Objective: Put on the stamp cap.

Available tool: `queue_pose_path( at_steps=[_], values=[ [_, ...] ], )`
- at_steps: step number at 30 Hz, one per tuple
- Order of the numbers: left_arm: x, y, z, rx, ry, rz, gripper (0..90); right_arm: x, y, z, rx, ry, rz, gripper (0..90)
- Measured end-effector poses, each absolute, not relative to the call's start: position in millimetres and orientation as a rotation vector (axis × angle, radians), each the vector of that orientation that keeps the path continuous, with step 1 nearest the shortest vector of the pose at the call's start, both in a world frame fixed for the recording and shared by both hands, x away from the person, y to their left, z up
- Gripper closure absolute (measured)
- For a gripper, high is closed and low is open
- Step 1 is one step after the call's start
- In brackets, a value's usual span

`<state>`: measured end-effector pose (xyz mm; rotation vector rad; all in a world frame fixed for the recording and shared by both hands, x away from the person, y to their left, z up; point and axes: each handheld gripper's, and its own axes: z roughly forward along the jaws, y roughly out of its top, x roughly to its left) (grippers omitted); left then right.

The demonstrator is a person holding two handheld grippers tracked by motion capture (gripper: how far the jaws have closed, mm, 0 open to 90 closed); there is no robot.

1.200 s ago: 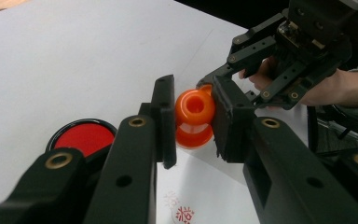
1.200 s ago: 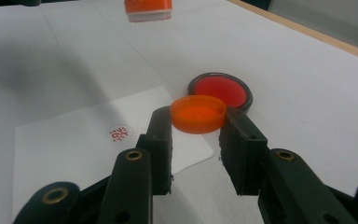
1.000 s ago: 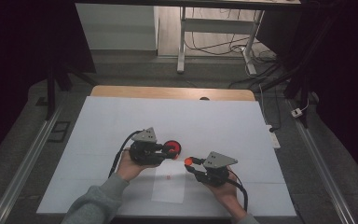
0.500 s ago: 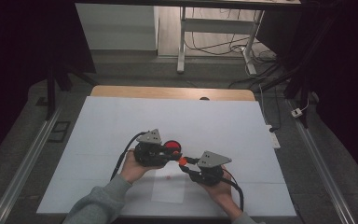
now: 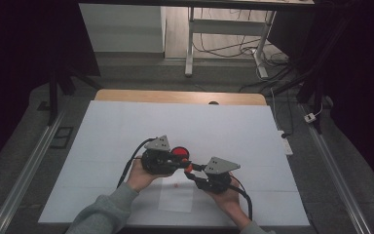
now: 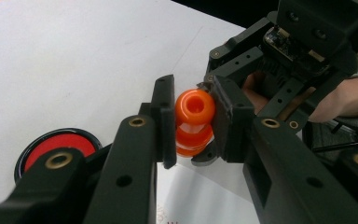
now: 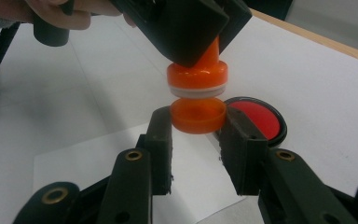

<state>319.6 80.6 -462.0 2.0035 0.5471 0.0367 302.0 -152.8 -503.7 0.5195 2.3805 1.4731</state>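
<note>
Plainly, a two-handed pull on one small item, held above the table.

Object: an orange stamp (image 6: 194,122), a glossy plastic piece with a knob-like handle, a wide collar with a pale band under it, and a shallow orange cap (image 7: 197,115) at its base.
Where it is: in the air between the two grippers, just above a sheet of paper (image 5: 177,197) on the white table (image 5: 102,131), near the middle of the high view.
Left gripper (image 6: 193,119): jaws clamped on the stamp's handle from both sides, holding the body steady.
Right gripper (image 7: 197,122): jaws pressed on the cap's rim, one on each side.
Why held so: opposing grips on handle and cap suggest the cap is being pulled off or pushed on; a narrow gap shows between cap and collar in the right gripper view, so which of the two cannot be told.
Ink pad (image 7: 256,116): a round black tin with a red face, open on the table just beside the grippers, probably kept close for inking the stamp.
Paper's role: likely the place for the print; a small red mark (image 5: 176,185) already lies on it.
</note>
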Motion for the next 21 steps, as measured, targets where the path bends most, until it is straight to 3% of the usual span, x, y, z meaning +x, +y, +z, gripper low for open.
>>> queue_pose_path(
  at_steps=[21],
  values=[
    [320.6,79.7,-465.1,2.015,0.551,0.038,71.6,302.5,-150.7,-502.6,0.527,2.376,1.499,64.3]
  ],
)
